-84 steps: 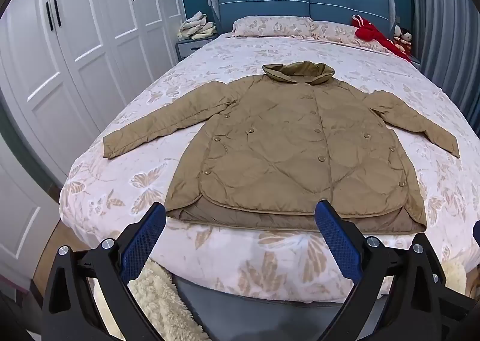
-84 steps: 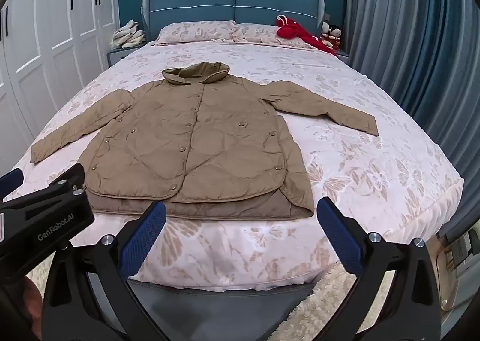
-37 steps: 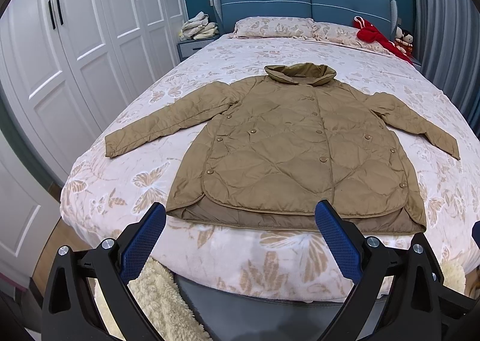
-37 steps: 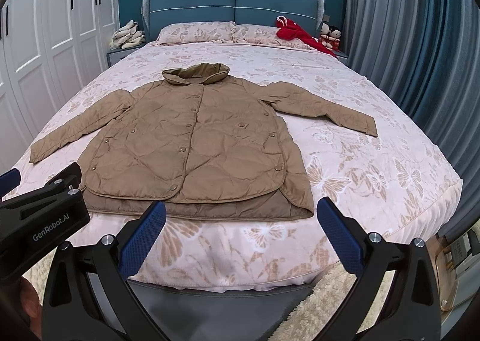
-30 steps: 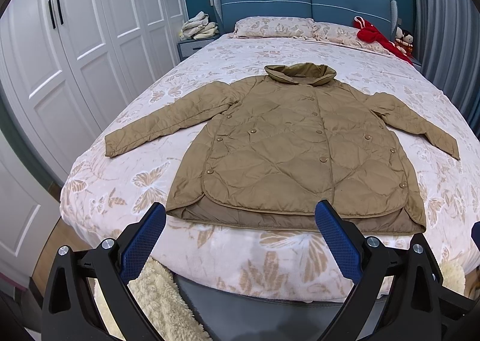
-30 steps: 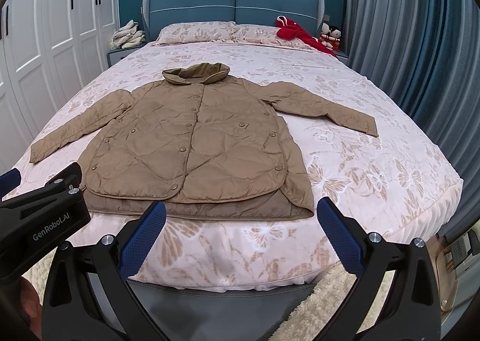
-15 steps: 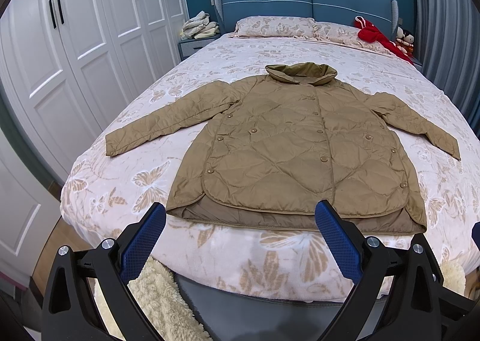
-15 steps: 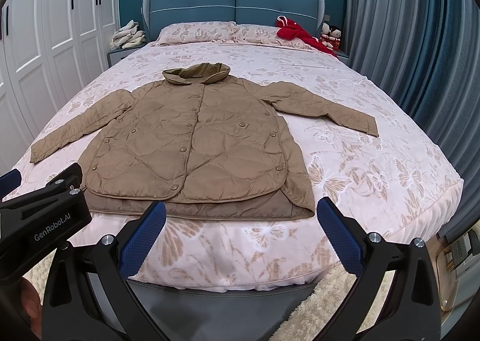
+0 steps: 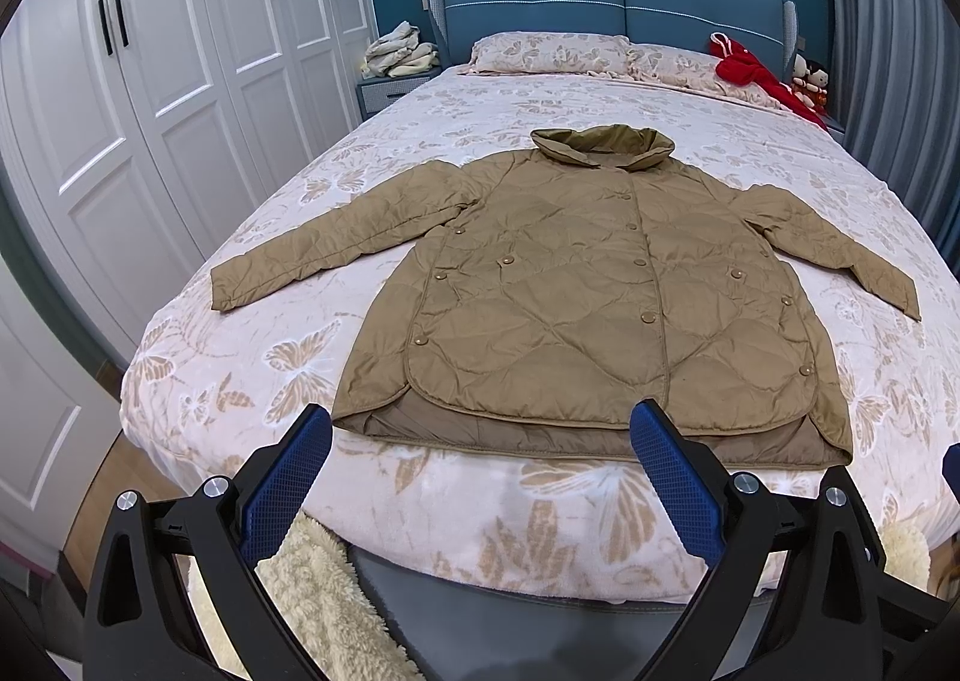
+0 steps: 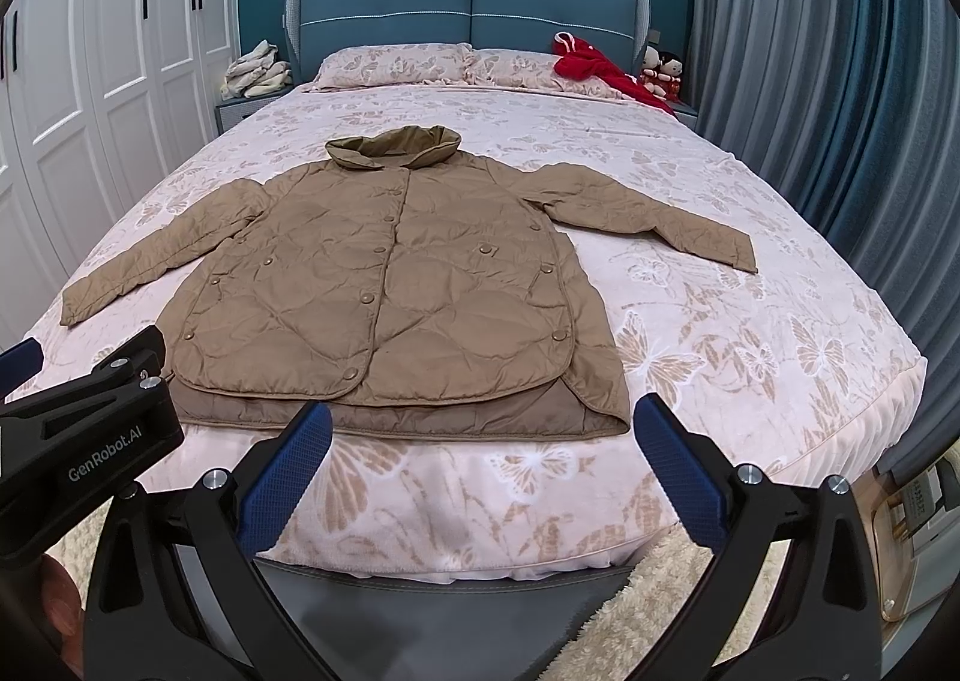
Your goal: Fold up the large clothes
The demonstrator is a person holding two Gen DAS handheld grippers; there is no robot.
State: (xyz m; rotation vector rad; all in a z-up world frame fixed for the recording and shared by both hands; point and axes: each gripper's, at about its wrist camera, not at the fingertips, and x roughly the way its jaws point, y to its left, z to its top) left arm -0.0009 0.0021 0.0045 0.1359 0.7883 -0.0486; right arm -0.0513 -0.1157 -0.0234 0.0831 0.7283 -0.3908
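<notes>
A tan quilted jacket (image 9: 576, 297) lies flat and buttoned on the bed, collar toward the headboard, both sleeves spread out to the sides. It also shows in the right wrist view (image 10: 390, 285). My left gripper (image 9: 480, 429) is open and empty, hovering off the foot of the bed just short of the jacket's hem. My right gripper (image 10: 480, 429) is open and empty in the same way, near the hem's right part. The left gripper's body shows at the left of the right wrist view (image 10: 84, 429).
The bed (image 9: 252, 369) has a floral pink cover, pillows (image 9: 546, 54) and a blue headboard. A red garment (image 10: 600, 66) and dolls lie at the far right. White wardrobes (image 9: 150, 81) stand left, curtains (image 10: 810, 81) right. A shaggy cream rug (image 9: 318, 591) lies below.
</notes>
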